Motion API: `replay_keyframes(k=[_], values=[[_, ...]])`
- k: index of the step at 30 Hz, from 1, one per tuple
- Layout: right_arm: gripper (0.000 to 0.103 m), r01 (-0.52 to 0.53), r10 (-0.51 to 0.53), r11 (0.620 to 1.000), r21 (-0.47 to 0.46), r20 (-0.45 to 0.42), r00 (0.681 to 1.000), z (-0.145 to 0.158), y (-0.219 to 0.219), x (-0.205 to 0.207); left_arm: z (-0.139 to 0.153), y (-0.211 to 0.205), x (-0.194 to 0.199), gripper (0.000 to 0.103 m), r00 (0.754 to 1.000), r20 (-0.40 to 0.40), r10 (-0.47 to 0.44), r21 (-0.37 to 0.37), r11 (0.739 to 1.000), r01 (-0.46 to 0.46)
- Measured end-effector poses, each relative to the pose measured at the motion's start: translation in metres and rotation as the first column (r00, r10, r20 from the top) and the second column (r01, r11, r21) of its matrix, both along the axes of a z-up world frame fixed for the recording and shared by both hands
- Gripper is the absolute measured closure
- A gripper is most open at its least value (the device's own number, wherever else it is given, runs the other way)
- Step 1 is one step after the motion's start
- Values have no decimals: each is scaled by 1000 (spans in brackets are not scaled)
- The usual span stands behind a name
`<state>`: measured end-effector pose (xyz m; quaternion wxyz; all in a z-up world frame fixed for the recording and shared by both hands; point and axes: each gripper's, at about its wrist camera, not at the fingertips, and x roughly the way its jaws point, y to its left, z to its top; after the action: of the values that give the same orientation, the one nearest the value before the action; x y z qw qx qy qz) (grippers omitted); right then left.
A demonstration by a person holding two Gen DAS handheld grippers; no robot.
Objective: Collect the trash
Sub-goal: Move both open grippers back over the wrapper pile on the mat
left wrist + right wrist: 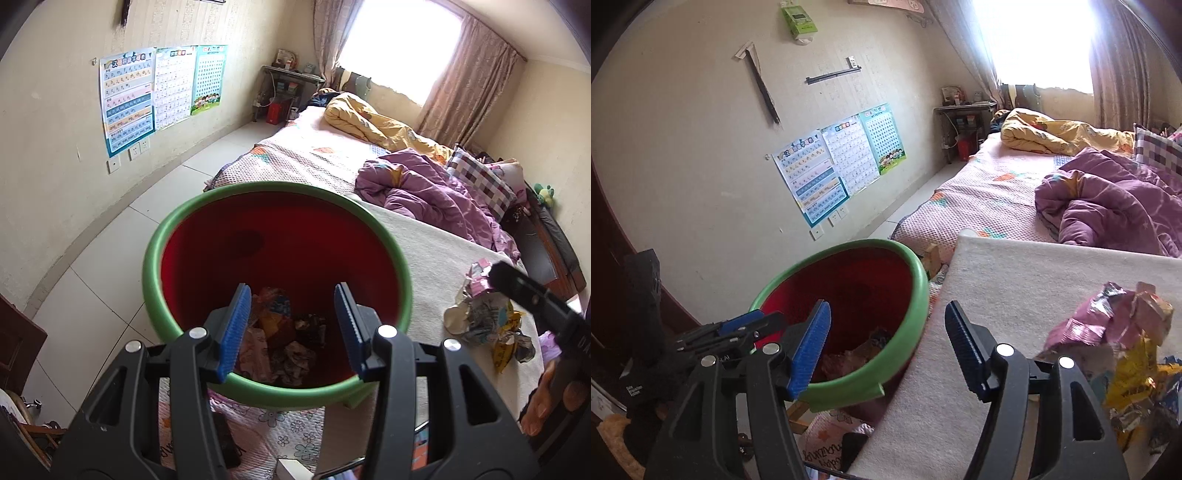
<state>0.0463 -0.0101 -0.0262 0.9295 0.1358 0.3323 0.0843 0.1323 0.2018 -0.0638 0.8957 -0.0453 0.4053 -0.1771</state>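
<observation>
A round bin (258,187) with a green rim and red inside stands beside the bed, and several crumpled wrappers (286,334) lie at its bottom. My left gripper (292,291) hangs over the bin's mouth, open, with nothing between its blue pads. A pile of crumpled snack wrappers (484,317), purple, yellow and silver, lies on a white mat (443,251) on the bed. In the right wrist view my right gripper (886,310) stands open and empty between the bin (918,275) and the mat (1015,277). The wrapper pile (1123,332) is to its right.
The bed holds a purple quilt (1108,206), a yellow quilt (373,118) and a checked pillow (480,177). Posters (129,99) hang on the left wall above a tiled floor (110,258). A small table (291,74) stands in the far corner. Dark wooden furniture (18,347) is at the left.
</observation>
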Motion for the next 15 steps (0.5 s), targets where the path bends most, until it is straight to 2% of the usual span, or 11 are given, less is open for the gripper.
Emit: replay_keyframes(k=[8,15], values=[[40,92,-87,995,38,-111,990,-36,-38,-51,3,-41,-19,58,996,4,-85,2,996,85],[40,261,-259,965,5,-106,960,-41,-121,-102,0,-93,-49,58,991,-15,-134,2,991,134]])
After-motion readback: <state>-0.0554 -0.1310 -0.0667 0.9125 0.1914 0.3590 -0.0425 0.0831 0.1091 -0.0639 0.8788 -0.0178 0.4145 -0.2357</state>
